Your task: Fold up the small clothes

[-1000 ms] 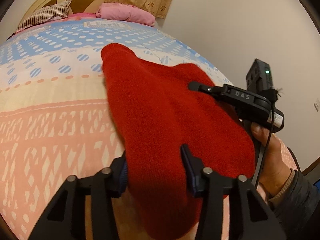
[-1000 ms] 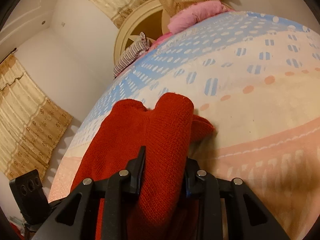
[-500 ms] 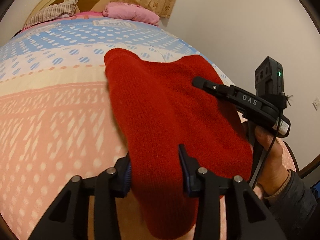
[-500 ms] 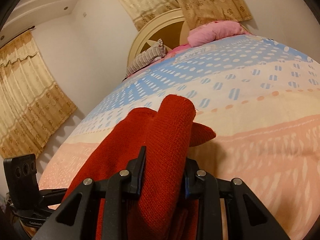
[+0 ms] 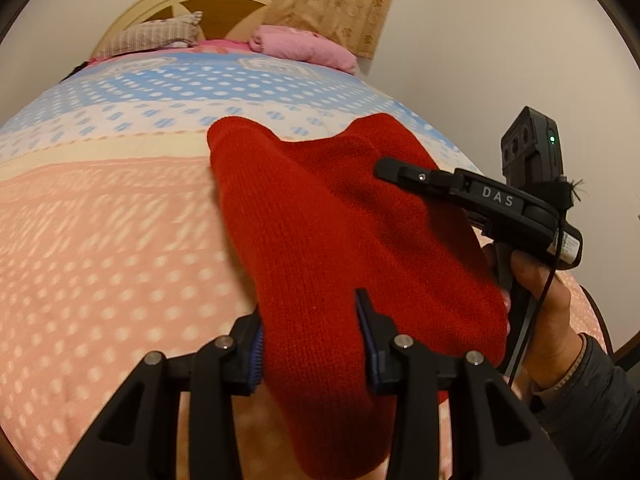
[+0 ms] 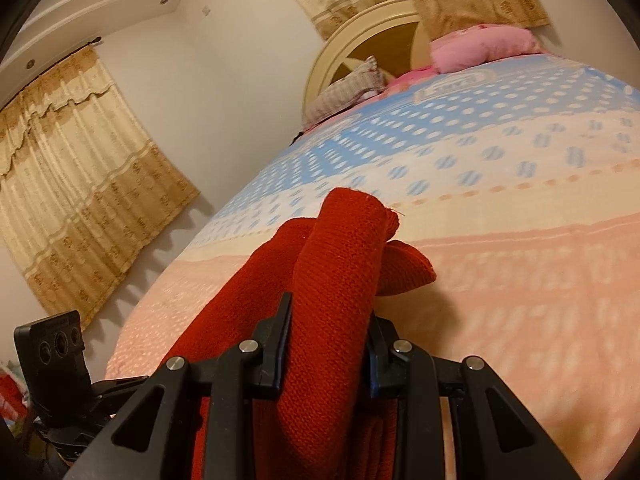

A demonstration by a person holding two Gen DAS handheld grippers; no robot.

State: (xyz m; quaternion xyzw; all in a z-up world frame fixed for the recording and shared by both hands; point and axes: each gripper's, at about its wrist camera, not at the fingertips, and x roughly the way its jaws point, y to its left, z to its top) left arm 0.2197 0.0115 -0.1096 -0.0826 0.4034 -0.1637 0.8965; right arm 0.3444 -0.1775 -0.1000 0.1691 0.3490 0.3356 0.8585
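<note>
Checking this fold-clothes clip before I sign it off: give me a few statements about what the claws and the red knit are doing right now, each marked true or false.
1. The left claw is clamped on the red knit garment. True.
2. The right claw is open, holding nothing. False: it is shut on a bunched part of the same garment.
3. The garment lies over a patterned bedspread. True.
4. The pink pillow sits next to the claws. False: it is at the far end, by the headboard.
5. A bare hand grips the right claw's handle. True.
</note>
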